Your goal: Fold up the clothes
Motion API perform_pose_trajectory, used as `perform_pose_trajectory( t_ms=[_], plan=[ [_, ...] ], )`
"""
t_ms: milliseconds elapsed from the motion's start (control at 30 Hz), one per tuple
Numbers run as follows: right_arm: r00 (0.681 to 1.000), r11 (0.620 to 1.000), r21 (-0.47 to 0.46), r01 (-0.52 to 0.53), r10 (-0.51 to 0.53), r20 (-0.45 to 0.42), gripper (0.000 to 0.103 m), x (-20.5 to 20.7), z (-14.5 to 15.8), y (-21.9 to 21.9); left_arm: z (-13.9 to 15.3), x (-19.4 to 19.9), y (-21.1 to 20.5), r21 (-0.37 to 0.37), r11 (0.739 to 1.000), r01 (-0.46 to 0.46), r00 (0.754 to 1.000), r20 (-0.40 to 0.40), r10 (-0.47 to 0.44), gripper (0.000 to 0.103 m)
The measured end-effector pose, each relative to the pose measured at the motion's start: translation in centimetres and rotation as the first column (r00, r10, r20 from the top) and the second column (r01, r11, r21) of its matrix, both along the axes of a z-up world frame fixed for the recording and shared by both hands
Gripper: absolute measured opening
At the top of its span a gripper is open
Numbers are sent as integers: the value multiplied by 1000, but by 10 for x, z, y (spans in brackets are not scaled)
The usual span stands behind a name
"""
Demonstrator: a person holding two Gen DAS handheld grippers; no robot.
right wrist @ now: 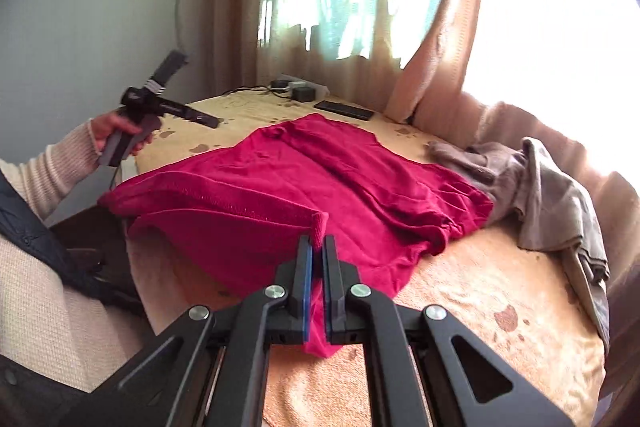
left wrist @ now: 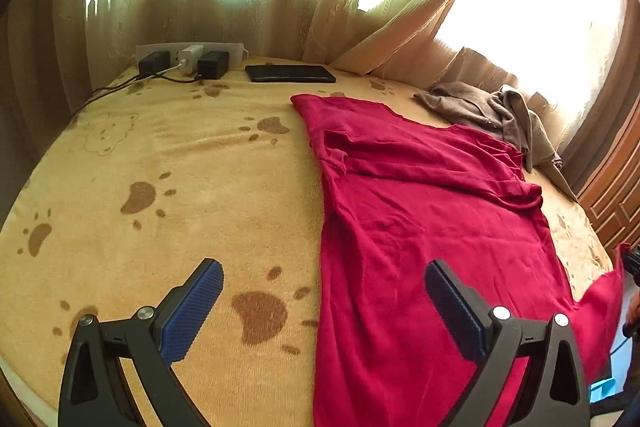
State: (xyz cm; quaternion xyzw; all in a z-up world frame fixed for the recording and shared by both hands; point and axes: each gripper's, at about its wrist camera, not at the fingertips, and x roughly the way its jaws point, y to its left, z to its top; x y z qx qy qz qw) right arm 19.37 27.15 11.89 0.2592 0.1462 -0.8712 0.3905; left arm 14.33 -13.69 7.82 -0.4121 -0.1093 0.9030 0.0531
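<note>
The bed (left wrist: pixel 168 155), under a plush tan paw-print blanket, fills both views as the folding surface. A soft red knit top (left wrist: pixel 420 211) lies spread across the right half of the left view. The right gripper (right wrist: pixel 318 253) pinches its hem corner at lower centre, likely to lift it for a fold. The left gripper (left wrist: pixel 324 291) hangs open above the top's edge. A limp grey garment (right wrist: pixel 540 195) waits at right.

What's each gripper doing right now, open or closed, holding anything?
Left gripper: open, empty, above the blanket by the red garment.
Right gripper: closed on the red garment's hem.
</note>
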Motion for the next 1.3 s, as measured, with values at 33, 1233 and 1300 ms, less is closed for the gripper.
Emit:
perform_pose_trajectory(
  t_ms=[33,1233,1300],
  plan=[
    [1000,1000,-8,12,-12,10,5,-3,-4,2,-1,12,-4,5,1000,5,1000,10,-5,103],
    [978,980,-11,200,-199,65,5,-46,-13,5,-48,191,103,-681,582,444,847,107,-521,36],
    [976,978,-7,209,-208,69,5,-48,-14,6,-40,194,104,-681,580,447,840,97,-534,36]
  ],
)
